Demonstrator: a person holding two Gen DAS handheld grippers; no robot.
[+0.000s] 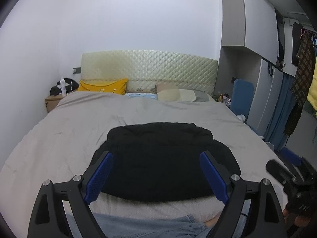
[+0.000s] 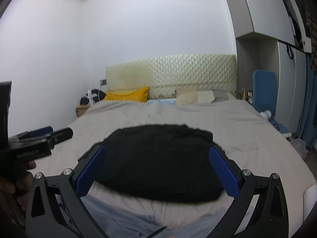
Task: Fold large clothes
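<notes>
A black garment (image 1: 164, 158) lies folded into a compact bundle on the grey bed cover (image 1: 79, 123), near the foot edge. It also shows in the right wrist view (image 2: 158, 160). My left gripper (image 1: 156, 156) is open and empty, held above the near edge of the garment, its blue pads (image 1: 100, 176) wide apart. My right gripper (image 2: 157, 150) is open and empty too, held above the same bundle with blue pads (image 2: 222, 170) spread. Each gripper shows at the edge of the other's view: the right one (image 1: 277, 168) and the left one (image 2: 59, 133).
A quilted headboard (image 1: 148, 67) with a yellow pillow (image 1: 103, 86) and beige pillows (image 1: 176, 94) stands at the far end. A nightstand (image 1: 52, 101) is at far left. A grey wardrobe (image 1: 255, 29), a blue chair (image 1: 242, 97) and hanging clothes (image 1: 301, 75) are on the right. Light blue fabric (image 1: 138, 226) lies below the grippers.
</notes>
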